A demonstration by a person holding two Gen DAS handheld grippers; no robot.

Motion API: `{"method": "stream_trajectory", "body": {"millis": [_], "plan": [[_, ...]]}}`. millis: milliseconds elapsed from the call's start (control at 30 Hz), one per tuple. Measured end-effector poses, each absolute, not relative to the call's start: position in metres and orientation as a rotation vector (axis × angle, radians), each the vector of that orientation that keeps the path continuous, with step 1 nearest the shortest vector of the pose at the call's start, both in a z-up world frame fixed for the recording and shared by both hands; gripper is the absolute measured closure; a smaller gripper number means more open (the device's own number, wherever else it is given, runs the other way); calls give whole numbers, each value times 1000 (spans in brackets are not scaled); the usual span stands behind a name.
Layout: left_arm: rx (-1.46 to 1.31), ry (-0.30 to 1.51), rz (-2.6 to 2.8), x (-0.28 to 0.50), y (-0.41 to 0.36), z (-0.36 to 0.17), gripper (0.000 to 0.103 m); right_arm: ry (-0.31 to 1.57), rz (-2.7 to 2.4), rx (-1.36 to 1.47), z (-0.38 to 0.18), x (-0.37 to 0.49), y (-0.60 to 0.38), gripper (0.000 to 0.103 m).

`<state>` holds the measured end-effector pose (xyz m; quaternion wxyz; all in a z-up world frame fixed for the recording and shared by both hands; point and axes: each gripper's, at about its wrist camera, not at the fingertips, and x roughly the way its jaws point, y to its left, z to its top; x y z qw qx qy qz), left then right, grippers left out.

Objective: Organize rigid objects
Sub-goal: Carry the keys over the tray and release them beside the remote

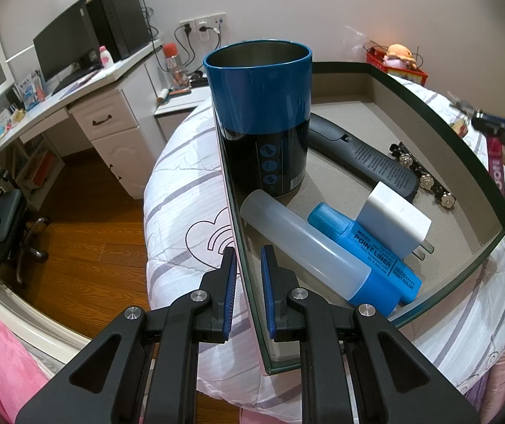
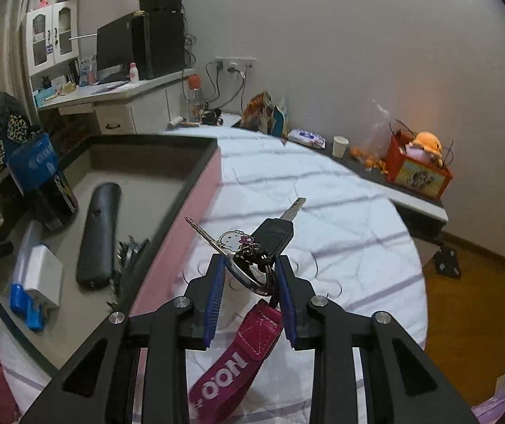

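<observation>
My left gripper point(image 1: 249, 258) is shut on the near left wall of a shallow box point(image 1: 340, 84) that lies on the bed. Inside the box stand a blue metal cup point(image 1: 259, 106) and, lying flat, a translucent bottle point(image 1: 305, 247), a blue highlighter point(image 1: 376, 251), a white charger point(image 1: 393, 222), a dark case point(image 1: 362, 155) and a flowered hair clip point(image 1: 422, 176). My right gripper point(image 2: 249, 265) is shut on a key bunch point(image 2: 273, 233), held above the quilt just right of the box point(image 2: 153, 162). Its pink strap point(image 2: 238, 357) hangs below the jaws.
The white striped quilt point(image 2: 305, 194) spreads to the right of the box. A ledge behind the bed carries a red box with a plush toy point(image 2: 418, 166) and a paper cup point(image 2: 339, 146). A desk point(image 1: 86, 95) and chair point(image 1: 1, 219) stand over the wooden floor at left.
</observation>
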<state>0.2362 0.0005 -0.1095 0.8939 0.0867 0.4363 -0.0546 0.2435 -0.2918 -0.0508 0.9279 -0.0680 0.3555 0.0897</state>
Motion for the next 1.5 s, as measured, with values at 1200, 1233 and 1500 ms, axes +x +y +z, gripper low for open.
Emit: {"method": "stream_trajectory", "body": {"millis": [1200,1233,1500], "plan": [[180,905,-113,236,1,-109,91,570,311,-321,33,255,-188,73],[180,905,-113,236,0,-109,91,576,315,-325,31,258,-186,73],[179,905,-113,236,1,-109,91,638,370,-389,6,285,-167,73]]}}
